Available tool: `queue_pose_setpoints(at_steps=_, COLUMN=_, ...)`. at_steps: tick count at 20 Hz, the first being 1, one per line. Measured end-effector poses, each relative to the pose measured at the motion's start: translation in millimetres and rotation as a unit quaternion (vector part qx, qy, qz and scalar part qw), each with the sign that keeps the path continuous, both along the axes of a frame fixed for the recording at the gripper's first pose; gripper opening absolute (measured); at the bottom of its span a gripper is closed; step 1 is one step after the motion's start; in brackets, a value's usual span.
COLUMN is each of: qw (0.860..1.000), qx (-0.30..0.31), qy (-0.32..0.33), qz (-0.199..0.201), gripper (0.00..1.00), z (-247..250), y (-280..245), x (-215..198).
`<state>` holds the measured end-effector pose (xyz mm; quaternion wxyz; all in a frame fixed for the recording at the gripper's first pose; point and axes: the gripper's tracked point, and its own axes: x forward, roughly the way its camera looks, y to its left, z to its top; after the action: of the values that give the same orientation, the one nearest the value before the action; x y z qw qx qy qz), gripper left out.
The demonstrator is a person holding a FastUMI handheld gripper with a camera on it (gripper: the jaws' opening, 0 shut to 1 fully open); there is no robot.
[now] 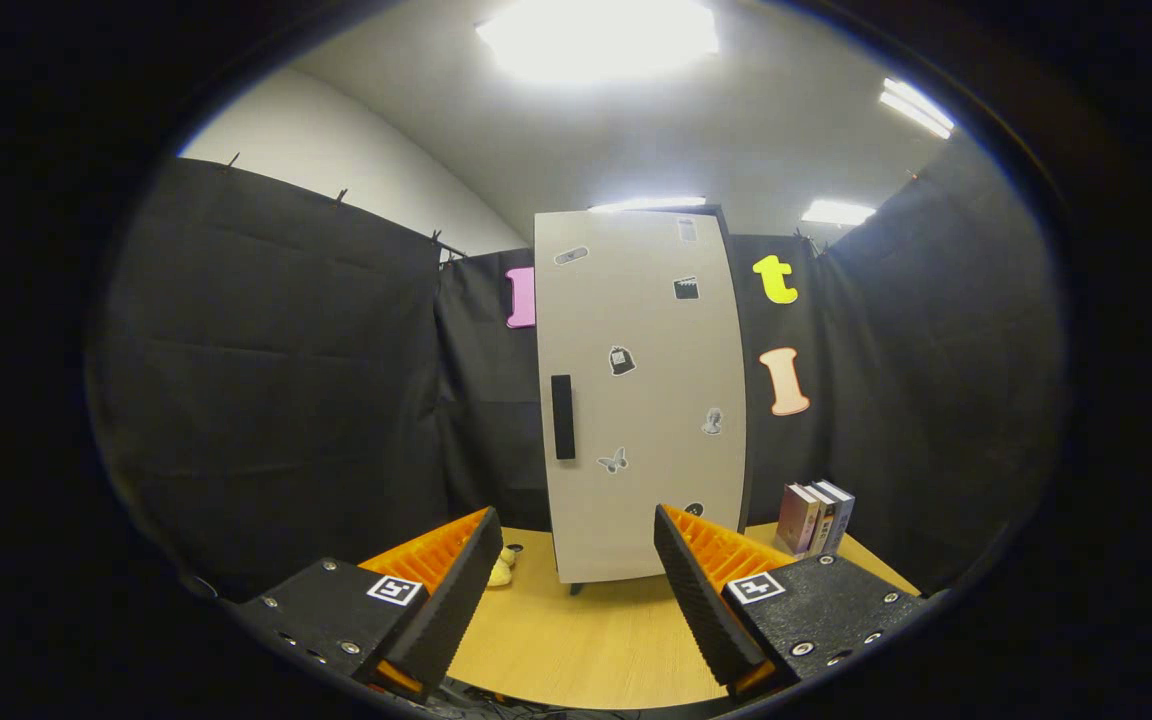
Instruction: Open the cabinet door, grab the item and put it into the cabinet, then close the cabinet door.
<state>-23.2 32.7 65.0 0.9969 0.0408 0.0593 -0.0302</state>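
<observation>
The gripper [568, 590] is being held wide open, with nothing gripped. The cabinet door [641, 400] is being kept closed straight ahead of it; its vertical handle [562, 416] is lying up-left, and the yellow item [502, 570] left of the cabinet's base.

Light comes from ceiling panels [598, 38] overhead; the nearest one is blown out to plain white glare, and smaller ones [916, 105] glow farther back. The pale cabinet [641, 400] is evenly lit and sharp, with its straight sides bowed by the fisheye lens. The dark cloth walls [276, 380] soak up light and show little detail. The wooden table [596, 630] is softly lit. The hand-held gripper [576, 545], its fingers spread apart, is in focus, and bending grows stronger toward the rim.
</observation>
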Motion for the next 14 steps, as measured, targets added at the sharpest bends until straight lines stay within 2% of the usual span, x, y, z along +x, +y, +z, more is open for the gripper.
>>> queue_pose_setpoints(at_steps=14, qw=1.000, qx=0.005, qy=-0.003, qz=0.014, gripper=0.95, z=-2.7, y=3.1, x=-0.7)
